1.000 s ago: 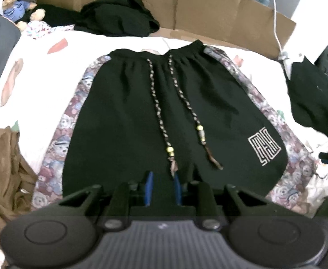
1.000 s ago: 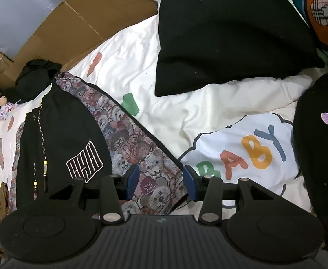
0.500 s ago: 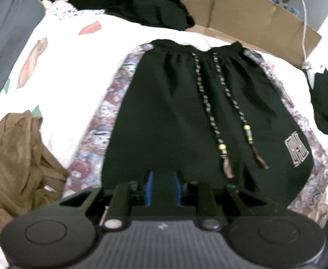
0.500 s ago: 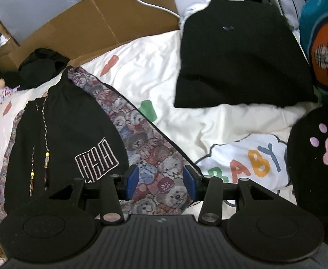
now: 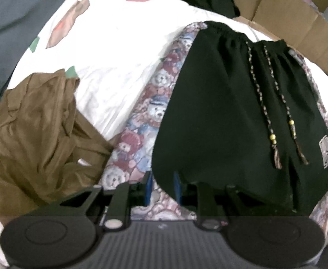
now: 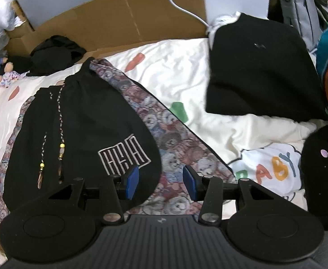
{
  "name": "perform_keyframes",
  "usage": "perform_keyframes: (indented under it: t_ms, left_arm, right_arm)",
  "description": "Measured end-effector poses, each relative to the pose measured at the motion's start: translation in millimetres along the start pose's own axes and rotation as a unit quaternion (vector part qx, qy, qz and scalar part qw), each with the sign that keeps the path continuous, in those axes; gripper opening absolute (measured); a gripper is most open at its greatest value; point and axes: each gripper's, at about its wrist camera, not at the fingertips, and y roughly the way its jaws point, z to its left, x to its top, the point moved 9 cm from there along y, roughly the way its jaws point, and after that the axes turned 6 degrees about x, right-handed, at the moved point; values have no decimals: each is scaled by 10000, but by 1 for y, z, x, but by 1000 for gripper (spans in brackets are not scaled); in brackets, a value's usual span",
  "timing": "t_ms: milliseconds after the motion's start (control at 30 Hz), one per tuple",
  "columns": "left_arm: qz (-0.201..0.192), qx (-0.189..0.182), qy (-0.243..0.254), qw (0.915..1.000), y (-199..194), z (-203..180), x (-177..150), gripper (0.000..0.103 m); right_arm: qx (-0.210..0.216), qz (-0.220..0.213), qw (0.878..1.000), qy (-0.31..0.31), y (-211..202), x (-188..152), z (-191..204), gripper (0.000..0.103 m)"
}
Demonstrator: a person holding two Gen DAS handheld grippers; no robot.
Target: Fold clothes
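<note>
We see black shorts [image 5: 220, 112] with teddy-bear side panels spread flat, waistband toward the frame's top, beaded drawstrings [image 5: 274, 112] lying down the front.

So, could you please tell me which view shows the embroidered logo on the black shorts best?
The right wrist view: the embroidered logo is large, sharp and nearly face-on just beyond the tool. In the left wrist view it is small, blurred and squeezed at the right edge.

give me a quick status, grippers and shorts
Left gripper and right gripper open, at hem corners of the black shorts, lying flat, unfolded. Brown garment crowds the left corner.
</note>
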Motion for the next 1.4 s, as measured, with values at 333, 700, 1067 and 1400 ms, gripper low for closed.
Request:
perform_keyframes:
  t_ms: [333, 700, 1067, 1400]
  left_arm:
    - [-103, 56, -391, 9992, -16, 33, 17, 33]
    - [287, 28, -382, 9989, 3, 53, -4, 33]
    - [794, 277, -423, 9956, 43, 80, -39, 32]
    - [879, 107, -837, 9925, 53, 109, -52, 26]
  right_arm:
    - [-139, -172, 9990, -392, -3, 1, 46, 50]
    - [372, -114, 9978, -542, 1, -2, 93, 54]
    - [528, 293, 9964, -595, 29, -31, 103, 55]
    - [484, 422, 9966, -520, 45, -40, 97, 55]
